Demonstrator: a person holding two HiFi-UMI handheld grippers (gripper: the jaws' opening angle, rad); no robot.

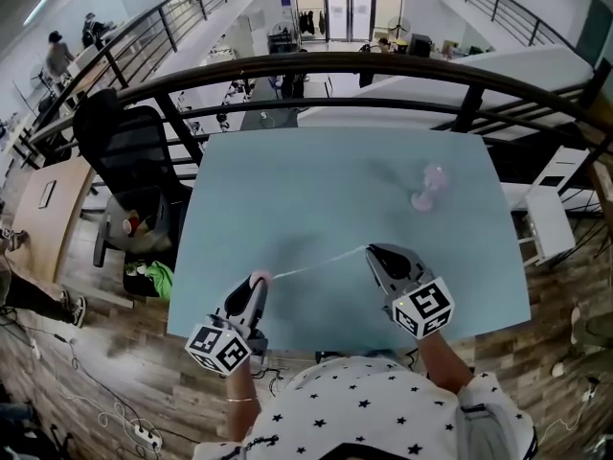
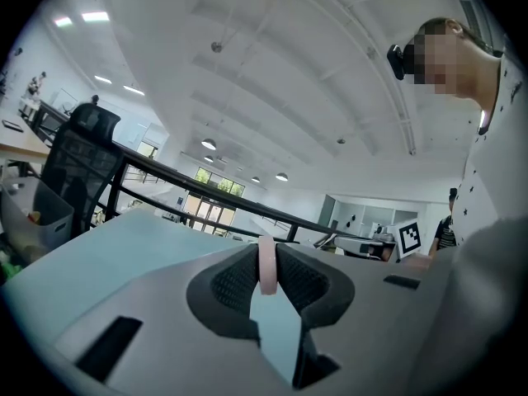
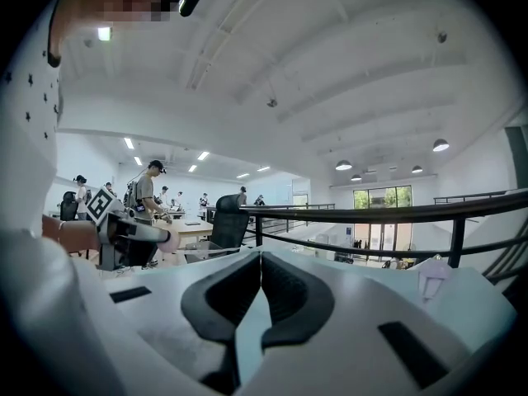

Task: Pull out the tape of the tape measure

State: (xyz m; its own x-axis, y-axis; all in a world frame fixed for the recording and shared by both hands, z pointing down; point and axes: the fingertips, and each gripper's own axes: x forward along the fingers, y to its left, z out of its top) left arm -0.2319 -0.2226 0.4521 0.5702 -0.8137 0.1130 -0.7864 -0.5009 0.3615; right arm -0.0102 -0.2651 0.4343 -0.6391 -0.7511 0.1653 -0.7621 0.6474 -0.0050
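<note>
Over on the left, the left gripper (image 1: 255, 287) pinches the pink tape measure (image 1: 260, 277) by its flat sides, above the near part of the blue table (image 1: 287, 180). I'd say that clamp anchors it so the pull has something to work against. From it the white tape (image 1: 319, 263) runs out to the right gripper (image 1: 375, 255), whose 2 jaws are pressed together on its end.

Only the head view shows that span. The left gripper view shows the tape measure (image 2: 267, 264) edge-on between the pads. The right gripper view shows flat-closed jaws, the tape too thin to pick out. Far right, a small pink object (image 1: 430, 186) stands well apart.
</note>
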